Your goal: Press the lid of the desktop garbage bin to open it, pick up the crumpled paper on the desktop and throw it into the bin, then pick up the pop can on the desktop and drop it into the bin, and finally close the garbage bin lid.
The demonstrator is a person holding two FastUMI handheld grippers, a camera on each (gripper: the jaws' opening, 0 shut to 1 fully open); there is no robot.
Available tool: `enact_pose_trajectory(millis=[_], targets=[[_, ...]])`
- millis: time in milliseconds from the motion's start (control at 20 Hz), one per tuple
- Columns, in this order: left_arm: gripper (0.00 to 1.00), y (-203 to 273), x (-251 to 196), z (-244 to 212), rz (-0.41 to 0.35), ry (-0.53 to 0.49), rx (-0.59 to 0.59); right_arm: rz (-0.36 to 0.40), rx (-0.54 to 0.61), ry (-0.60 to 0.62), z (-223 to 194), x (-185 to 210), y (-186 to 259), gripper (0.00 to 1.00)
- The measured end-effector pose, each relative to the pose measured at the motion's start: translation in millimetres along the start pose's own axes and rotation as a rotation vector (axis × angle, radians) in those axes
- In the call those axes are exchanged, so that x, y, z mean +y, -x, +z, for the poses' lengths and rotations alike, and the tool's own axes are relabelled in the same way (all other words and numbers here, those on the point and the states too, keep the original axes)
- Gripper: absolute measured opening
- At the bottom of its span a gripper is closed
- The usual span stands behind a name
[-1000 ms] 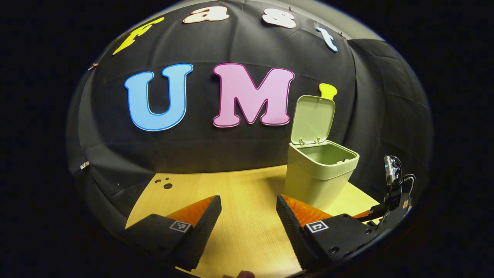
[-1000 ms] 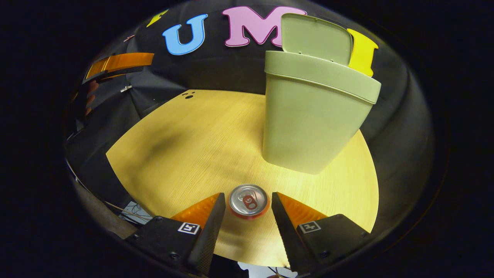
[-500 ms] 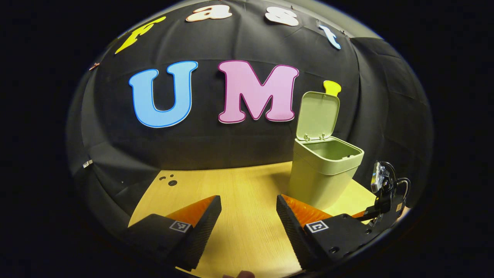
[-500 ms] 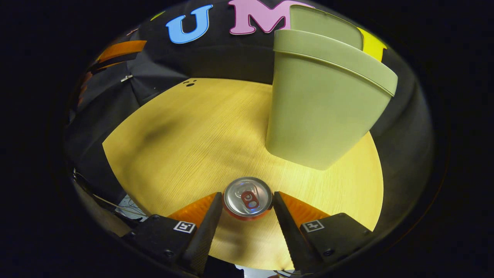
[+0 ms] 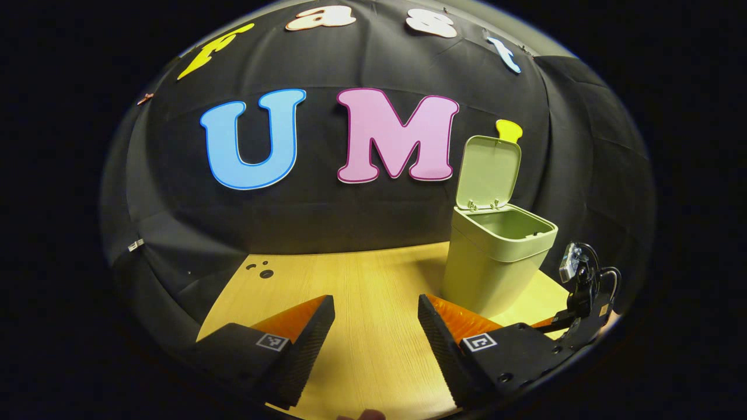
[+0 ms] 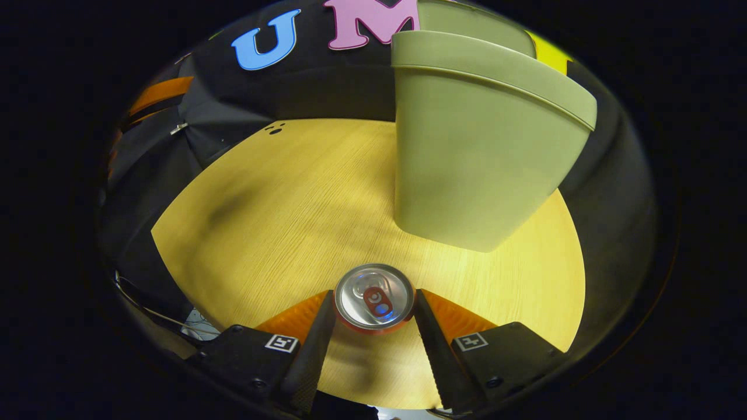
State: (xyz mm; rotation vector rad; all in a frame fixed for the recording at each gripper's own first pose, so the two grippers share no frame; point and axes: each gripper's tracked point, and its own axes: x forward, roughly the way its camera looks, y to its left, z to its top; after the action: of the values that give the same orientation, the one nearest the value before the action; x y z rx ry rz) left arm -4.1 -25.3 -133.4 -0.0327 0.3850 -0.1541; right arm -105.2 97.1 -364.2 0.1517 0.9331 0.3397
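Note:
A red pop can [image 6: 373,297] stands upright on the wooden table [image 6: 280,192], seen from above with its silver top and tab showing. My right gripper [image 6: 373,306] is shut on the pop can, one finger pressing each side. Just beyond the can stands the pale green bin [image 6: 478,157], with its lid [image 6: 467,23] swung up. In the left gripper view the bin [image 5: 496,262] is at the right with its lid [image 5: 489,172] upright and its inside showing. My left gripper [image 5: 374,306] hovers open over the table [image 5: 362,280], left of the bin, with nothing between its fingers.
The booth's black cloth wall closes off the back and both sides of the table. Small dark holes [image 5: 262,272] mark the table's far left corner. The right gripper's camera mount [image 5: 578,271] shows beside the bin, low at the right of the left gripper view.
My right gripper's fingers have closed from either side onto the pop can. The left gripper has drifted slightly, so the bin now sits farther right in its view.

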Motion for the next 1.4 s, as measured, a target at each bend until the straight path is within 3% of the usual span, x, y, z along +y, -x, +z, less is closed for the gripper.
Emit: enact_pose_trajectory(millis=[450,1050,1400], targets=[[0.93,-6,-2,1,-0.016,0.006,-0.003,-0.021,-0.061,-0.041,33,-8,41,0.81],[0.93,-14,-1,4,-0.036,0.015,-0.012,-0.036,-0.363,0.009,180,-11,138,0.81],[0.93,-11,3,7,-0.032,0.03,-0.022,-0.07,-0.505,0.007,250,-37,159,0.81]])
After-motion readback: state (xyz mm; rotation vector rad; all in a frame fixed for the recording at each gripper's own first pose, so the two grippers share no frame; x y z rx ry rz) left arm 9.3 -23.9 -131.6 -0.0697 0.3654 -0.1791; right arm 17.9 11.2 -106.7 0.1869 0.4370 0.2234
